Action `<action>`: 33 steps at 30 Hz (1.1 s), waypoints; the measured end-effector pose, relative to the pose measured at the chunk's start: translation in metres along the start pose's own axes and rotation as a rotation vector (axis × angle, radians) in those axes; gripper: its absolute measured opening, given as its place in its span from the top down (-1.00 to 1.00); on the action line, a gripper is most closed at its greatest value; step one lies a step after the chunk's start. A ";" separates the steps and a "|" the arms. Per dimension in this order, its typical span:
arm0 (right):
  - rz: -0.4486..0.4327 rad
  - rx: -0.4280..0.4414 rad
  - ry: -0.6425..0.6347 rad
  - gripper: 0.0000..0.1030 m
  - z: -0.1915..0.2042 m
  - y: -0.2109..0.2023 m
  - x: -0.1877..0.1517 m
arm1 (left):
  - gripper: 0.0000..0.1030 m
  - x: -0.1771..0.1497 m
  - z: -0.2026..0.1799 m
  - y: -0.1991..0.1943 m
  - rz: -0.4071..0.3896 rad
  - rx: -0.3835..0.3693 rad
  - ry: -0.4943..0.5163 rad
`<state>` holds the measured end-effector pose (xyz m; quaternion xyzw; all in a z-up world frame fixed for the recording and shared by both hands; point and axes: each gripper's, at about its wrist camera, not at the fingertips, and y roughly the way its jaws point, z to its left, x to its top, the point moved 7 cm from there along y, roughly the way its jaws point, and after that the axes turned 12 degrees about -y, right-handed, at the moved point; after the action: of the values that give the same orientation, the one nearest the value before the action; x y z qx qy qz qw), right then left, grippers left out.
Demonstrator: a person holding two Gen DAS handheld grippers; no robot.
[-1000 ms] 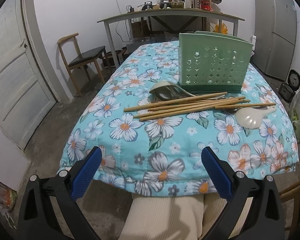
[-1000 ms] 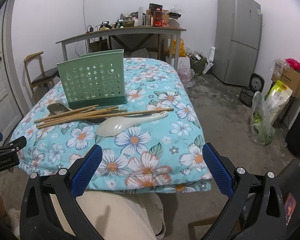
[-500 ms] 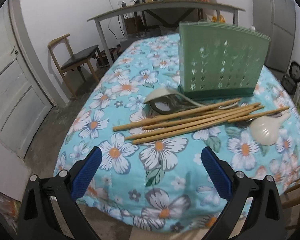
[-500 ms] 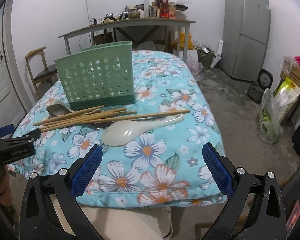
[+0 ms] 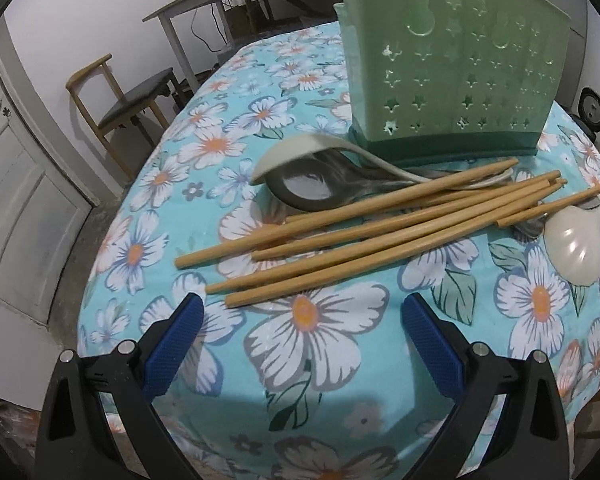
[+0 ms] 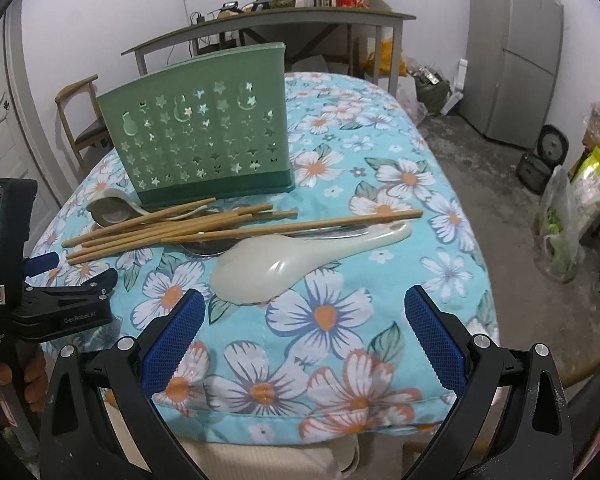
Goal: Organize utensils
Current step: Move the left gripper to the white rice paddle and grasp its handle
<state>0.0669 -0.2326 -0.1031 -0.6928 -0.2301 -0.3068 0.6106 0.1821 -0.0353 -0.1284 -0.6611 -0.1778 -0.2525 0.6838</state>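
The left gripper [image 5: 302, 322] is hovering with its fingers spread wide and nothing between them, just in front of the wooden chopsticks [image 5: 364, 232] lying on the floral tablecloth [image 5: 312, 344]. The right gripper [image 6: 304, 320] is likewise gaping apart, near the white spoon [image 6: 284, 264]. The green utensil holder [image 6: 204, 140] is standing upright just behind the pile, with another spoon [image 5: 300, 160] lying beside its base
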 end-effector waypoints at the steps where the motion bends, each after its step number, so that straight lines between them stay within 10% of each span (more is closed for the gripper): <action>1: 0.005 0.005 0.002 -0.85 0.000 0.003 0.000 | -0.90 0.000 0.000 0.001 0.004 -0.006 -0.002; 33: 0.015 -0.006 -0.053 -0.85 0.011 0.010 0.020 | -0.92 0.001 0.008 0.015 0.057 -0.073 -0.079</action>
<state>0.0891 -0.2247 -0.0967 -0.7044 -0.2400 -0.2845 0.6044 0.1928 -0.0277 -0.1396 -0.6998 -0.1764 -0.2131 0.6586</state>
